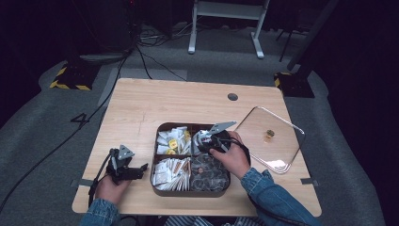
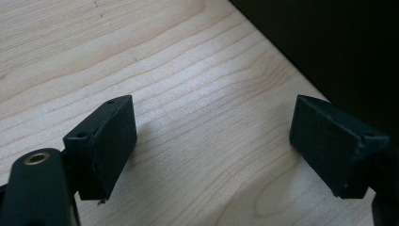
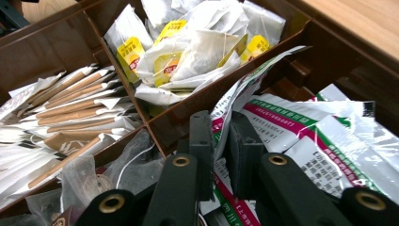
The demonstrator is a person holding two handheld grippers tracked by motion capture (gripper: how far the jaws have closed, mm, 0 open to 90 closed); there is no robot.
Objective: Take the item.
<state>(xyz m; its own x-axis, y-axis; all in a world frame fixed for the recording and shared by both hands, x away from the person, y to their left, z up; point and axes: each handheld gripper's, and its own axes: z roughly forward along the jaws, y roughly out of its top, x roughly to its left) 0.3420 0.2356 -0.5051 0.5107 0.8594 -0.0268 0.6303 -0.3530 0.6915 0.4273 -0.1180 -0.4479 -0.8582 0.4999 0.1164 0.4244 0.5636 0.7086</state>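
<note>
Where the brown divided tray (image 1: 157,181) sits near the front edge of the desk (image 1: 141,108), the right claw (image 1: 203,139) reaches into its far right compartment. In the right gripper view its two jaws are pressed nearly together on the upright edge of a white sachet (image 3: 223,110) printed in green and magenta; the sachet stands between the jaws and curves up and away beyond their tips. More sachets (image 3: 306,136) of the same print lie flat in that compartment, just to the right of the jaws. Across the divider ahead, the far left compartment holds white tea bags with yellow tags (image 3: 188,52). The near left compartment holds white and brown paper sticks (image 3: 70,113), and the near right one holds clear wrapped packets (image 3: 113,169), just beside the claw's left jaw.

The left claw (image 1: 139,168) rests on the desk to the left of the tray, close to its wall. In the left gripper view its jaws are spread wide with bare wood between them.

A clear lid (image 1: 270,139) with a small gold knob lies flat on the desk to the right of the tray.
</note>
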